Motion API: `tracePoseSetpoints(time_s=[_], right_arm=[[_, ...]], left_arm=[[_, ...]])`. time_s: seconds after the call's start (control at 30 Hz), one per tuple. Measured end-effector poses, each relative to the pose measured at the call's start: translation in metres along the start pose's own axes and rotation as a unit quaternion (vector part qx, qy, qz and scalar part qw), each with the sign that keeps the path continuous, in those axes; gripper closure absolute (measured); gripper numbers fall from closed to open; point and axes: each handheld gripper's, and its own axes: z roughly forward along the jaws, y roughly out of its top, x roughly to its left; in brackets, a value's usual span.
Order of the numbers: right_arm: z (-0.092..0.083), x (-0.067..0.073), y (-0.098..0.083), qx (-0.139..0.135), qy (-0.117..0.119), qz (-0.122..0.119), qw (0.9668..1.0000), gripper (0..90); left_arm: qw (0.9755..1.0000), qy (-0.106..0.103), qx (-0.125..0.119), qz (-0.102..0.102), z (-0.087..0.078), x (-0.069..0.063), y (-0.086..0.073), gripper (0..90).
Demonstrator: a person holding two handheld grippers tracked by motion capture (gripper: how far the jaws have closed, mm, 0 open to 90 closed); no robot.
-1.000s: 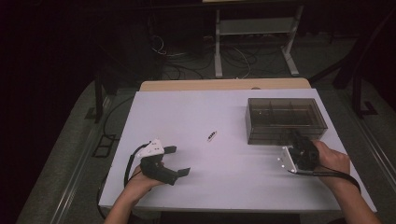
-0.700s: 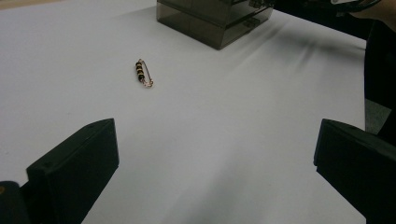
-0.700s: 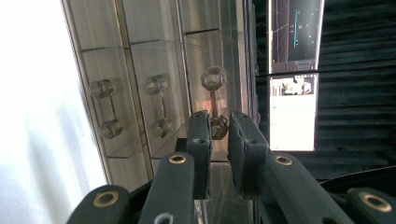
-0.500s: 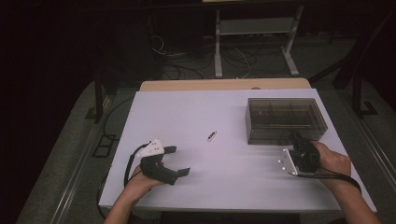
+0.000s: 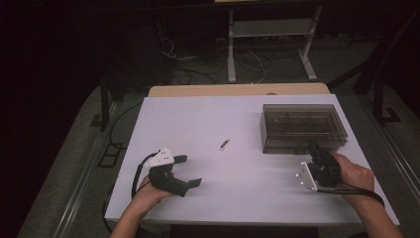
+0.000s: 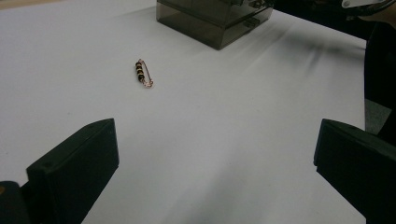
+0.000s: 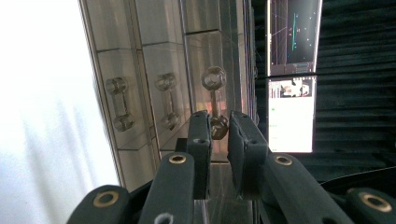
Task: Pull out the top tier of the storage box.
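From above, the right gripper (image 5: pixel 317 155) is up against the front of the smoky drawer box (image 5: pixel 302 126), while the left gripper (image 5: pixel 188 171) idles, jaws spread wide. The left gripper view explains it: the beaded pin (image 6: pixel 144 73) lies on the white table (image 6: pixel 224 140), waiting for a compartment. In the right gripper view, the jaws are pinched narrow on a drawer handle (image 7: pixel 214 100), presumably to pull it open.

Left gripper (image 5: pixel 190 171) rests low at the near left, held in the left hand (image 5: pixel 148 191), jaws wide apart with nothing between them. Right gripper (image 5: pixel 313 149) sits at the near right in the right hand (image 5: pixel 352 174), rolled onto its side, jaws nearly together, pinched on a drawer handle (image 7: pixel 215 105).
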Motion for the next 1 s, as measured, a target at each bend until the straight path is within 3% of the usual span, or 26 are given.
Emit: tracePoseSetpoints(time_s=[1.0], right_arm=[[-0.017, 0.003, -0.001, -0.011, -0.002, -0.004, 0.9999, 78.3]], left_arm=[[1.0, 0.003, -0.001, 0.003, 0.0, -0.001, 0.0, 0.0]])
